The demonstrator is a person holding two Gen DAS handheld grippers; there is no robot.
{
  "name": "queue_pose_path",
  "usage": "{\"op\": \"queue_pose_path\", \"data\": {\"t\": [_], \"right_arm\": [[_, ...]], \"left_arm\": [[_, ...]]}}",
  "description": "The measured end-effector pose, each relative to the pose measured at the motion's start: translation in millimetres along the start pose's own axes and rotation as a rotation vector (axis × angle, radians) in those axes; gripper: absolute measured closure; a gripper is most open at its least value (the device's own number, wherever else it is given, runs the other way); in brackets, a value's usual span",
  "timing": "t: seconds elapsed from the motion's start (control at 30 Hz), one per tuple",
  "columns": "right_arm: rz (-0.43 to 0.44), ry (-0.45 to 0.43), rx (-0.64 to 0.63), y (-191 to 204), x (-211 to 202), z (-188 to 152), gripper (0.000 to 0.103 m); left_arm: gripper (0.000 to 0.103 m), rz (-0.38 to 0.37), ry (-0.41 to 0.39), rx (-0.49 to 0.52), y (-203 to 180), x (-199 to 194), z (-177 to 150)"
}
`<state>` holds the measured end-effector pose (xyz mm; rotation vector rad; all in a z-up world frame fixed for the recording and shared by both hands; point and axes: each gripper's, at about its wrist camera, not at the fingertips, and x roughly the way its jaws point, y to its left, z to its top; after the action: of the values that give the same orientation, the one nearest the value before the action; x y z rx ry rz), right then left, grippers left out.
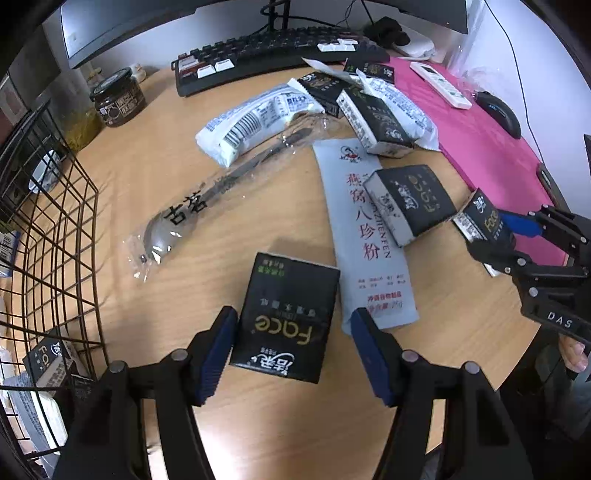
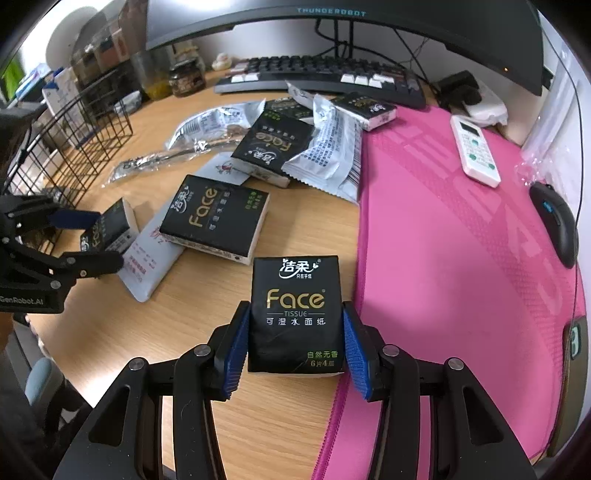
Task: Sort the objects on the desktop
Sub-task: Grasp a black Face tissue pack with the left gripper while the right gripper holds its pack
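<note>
Tissue pack (image 2: 295,314) straddles wooden desk (image 2: 122,354) and pink mat (image 2: 461,258).

Printed words on the desk things

The black tissue pack (image 2: 295,314) between the right gripper's fingers reads "Face", "TISSUE" and "6片4层" under the brand 洁柔; the same "Face" is on a flat pack (image 2: 214,218) further back. The monitor (image 2: 332,22) edge says "THUNDEROBOT". The left gripper's body (image 2: 26,299) bears "GenRobot.AI". The pale sachet (image 1: 364,236) carries red 燕窝八珍粉, and the clear spoon wrapper (image 1: 184,210) shows 古茗. The right gripper's body (image 1: 559,319) is marked "DAS".
</note>
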<state>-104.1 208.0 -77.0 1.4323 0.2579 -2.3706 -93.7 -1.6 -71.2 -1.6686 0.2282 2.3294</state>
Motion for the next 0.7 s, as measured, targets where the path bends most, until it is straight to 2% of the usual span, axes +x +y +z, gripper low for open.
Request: {"op": "queue_pose_path", "data": {"t": [0.13,0.2,0.3,0.4,0.53,0.7], "right_arm": [[-0.019,-0.002,-0.015,6.3,0.8,-0.6,0.057],[-0.020,-0.002,-0.031,10.1,-0.5,-0.5,0.057],[-0.039,-0.026,-0.025,7.0,-9.4,0.7,0.057],[-0.065,-0.033,0.004,-7.0,-17.4,2.9,0.057],[-0.141,-0.024,0.054,-31.4,-14.1,4.1,0.057],[-0.150,-0.013,0.097,-52.3,-6.7,4.2,0.056]], "left_arm": [[0.035,-0.008,-0.006,-0.018,1.7,1.7,1.3],[0.047,-0.034,-0.011,-0.022,0.5,2.0,2.5],[0.050,-0.037,-0.008,-0.039,1.1,1.3,2.7],[0.050,-0.046,-0.017,-0.080,0.1,-0.5,3.2],[0.049,-0.019,-0.031,-0.069,-10.8,1.6,5.9],[0.039,-0.001,-0.048,-0.086,-8.1,4.1,8.6]]}}
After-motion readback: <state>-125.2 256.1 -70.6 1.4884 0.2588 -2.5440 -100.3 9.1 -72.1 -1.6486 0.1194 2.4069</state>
